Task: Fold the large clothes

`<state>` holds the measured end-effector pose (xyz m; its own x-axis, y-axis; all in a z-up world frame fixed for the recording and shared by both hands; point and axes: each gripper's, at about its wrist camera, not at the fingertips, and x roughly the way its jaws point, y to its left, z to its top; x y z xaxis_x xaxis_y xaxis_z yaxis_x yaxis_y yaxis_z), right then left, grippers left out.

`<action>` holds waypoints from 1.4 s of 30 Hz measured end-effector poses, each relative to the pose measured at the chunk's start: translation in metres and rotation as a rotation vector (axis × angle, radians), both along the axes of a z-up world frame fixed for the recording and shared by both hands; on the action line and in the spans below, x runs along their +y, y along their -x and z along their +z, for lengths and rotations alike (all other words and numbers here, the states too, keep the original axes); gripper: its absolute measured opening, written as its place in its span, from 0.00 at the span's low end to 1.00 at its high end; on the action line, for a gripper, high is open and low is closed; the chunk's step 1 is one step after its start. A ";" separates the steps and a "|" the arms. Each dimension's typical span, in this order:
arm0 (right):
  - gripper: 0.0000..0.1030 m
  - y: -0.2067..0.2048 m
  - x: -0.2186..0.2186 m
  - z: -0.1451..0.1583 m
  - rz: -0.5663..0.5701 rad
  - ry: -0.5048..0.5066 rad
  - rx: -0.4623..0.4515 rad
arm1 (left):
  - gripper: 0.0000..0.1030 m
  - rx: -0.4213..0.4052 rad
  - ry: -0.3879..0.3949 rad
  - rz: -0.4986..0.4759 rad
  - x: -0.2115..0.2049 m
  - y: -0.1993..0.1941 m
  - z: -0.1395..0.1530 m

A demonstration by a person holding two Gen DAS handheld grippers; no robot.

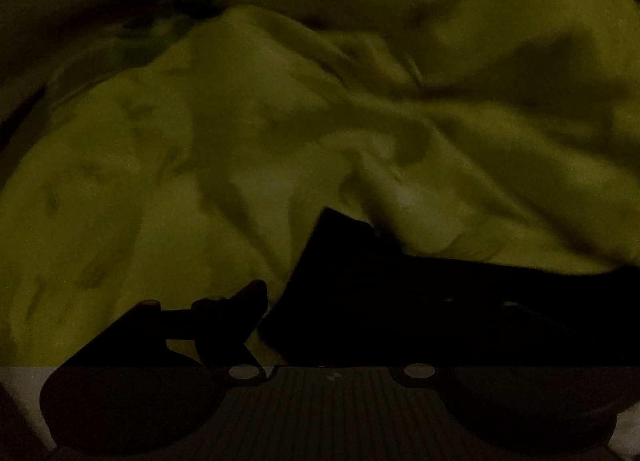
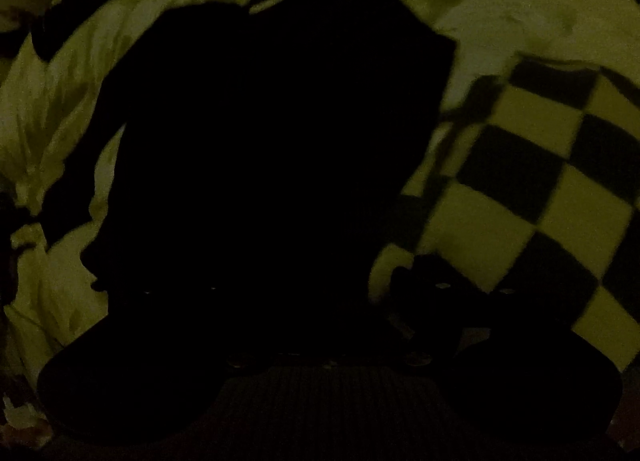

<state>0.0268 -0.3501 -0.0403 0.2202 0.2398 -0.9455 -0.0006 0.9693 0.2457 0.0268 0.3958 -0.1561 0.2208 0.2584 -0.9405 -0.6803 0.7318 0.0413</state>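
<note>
Both views are very dark. A black garment [image 2: 280, 149] fills the middle of the right wrist view, spread over rumpled pale bedding [image 2: 60, 109]. In the left wrist view a black piece of the garment [image 1: 360, 293] lies over the right side of my left gripper [image 1: 320, 321]. Its left finger [image 1: 244, 301] shows as a silhouette; the right finger is hidden under the cloth. My right gripper [image 2: 320, 301] is lost in the black of the garment; only its right finger [image 2: 424, 281] shows faintly.
Wrinkled light bedding [image 1: 200, 161] covers the whole left wrist view. A black-and-light chequered cloth [image 2: 540, 181] lies at the right of the right wrist view, beside the garment.
</note>
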 end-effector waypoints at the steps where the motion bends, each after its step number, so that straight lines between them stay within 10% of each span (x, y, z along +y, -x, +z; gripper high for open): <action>1: 0.71 -0.003 0.004 -0.003 0.008 0.006 0.011 | 1.00 0.014 -0.003 -0.017 0.000 -0.006 -0.007; 6: 0.71 -0.010 0.011 -0.015 0.003 0.030 0.055 | 1.00 0.048 -0.027 -0.050 -0.008 -0.018 -0.028; 9: 0.71 -0.008 0.007 -0.015 -0.022 0.027 0.060 | 0.73 0.050 -0.016 -0.064 -0.016 -0.016 -0.023; 10: 0.71 -0.006 0.005 -0.015 -0.035 0.023 0.060 | 0.51 0.027 -0.011 -0.069 -0.021 -0.013 -0.015; 16: 0.71 0.009 -0.015 -0.009 -0.118 -0.007 0.039 | 0.45 -0.151 0.090 -0.175 -0.086 0.006 0.067; 24: 0.71 0.019 -0.055 -0.001 -0.250 -0.092 -0.001 | 0.45 -0.430 0.312 -0.716 -0.306 -0.012 0.187; 28: 0.71 0.029 -0.068 0.009 -0.263 -0.114 -0.046 | 0.45 -0.354 0.552 -1.000 -0.444 -0.012 0.177; 30: 0.71 0.037 -0.076 0.015 -0.266 -0.119 -0.067 | 0.46 -0.179 0.625 -1.069 -0.500 -0.012 0.143; 32: 0.71 0.045 -0.084 0.020 -0.273 -0.108 -0.082 | 0.54 -0.044 0.622 -1.124 -0.540 -0.004 0.109; 35: 0.71 0.058 -0.097 0.029 -0.265 -0.077 -0.121 | 1.00 0.188 0.534 -1.242 -0.581 0.010 0.070; 42: 0.71 0.074 -0.113 0.023 -0.302 -0.128 -0.101 | 1.00 0.163 0.460 -1.174 -0.552 0.025 0.074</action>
